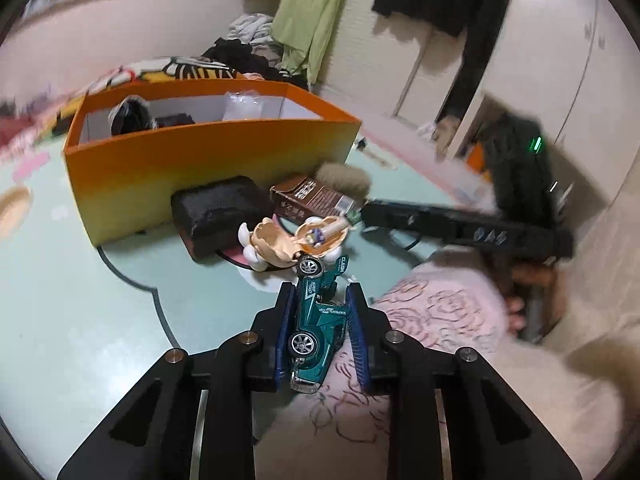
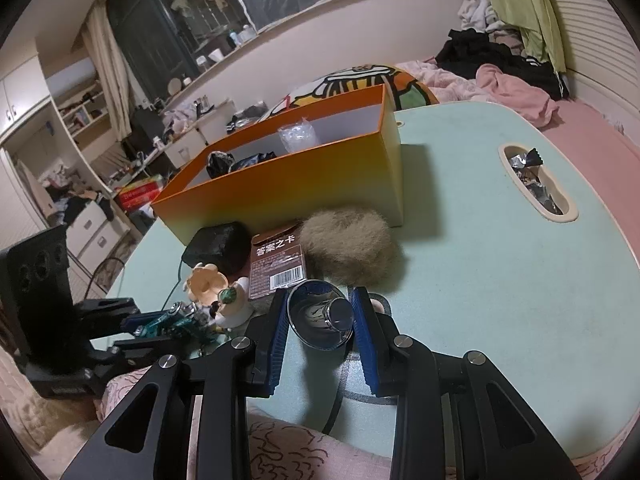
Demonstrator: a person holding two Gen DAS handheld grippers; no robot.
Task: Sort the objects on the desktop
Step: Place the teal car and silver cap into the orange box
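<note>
The toy car point(image 1: 316, 320) is clamped between the blue pads of the left tongs point(image 1: 320, 300), turned on its side so that two wheels face the camera and the nose points away. It is held above the near edge of the worktop point(image 1: 80, 300), over a pink patterned cloth, presumably lifted clear so that it can be carried to the box point(image 1: 200, 160). In the right view the car point(image 2: 172, 322) is seen at the near left, gripped by the same tongs.

A small metal cup point(image 2: 322, 320) lies between the pads of the right tongs point(image 2: 322, 316), mouth toward the camera. The pads stand close on either side of it, but firm contact cannot be made out, so whether it is gripped cannot be told. It is placed at the near middle of the worktop point(image 2: 500, 300).

Just beyond the car a pale figurine point(image 1: 280, 244) stands, with a black block point(image 1: 220, 216) to its left and a brown card pack point(image 1: 312, 200) and a fur ball point(image 1: 344, 178) farther right. All lie against the near wall of the orange box, which is open at the top and already holds a few things, so it is judged to be the sorting target. A slot in the worktop at the far right holds foil wrappers point(image 2: 532, 180).
</note>
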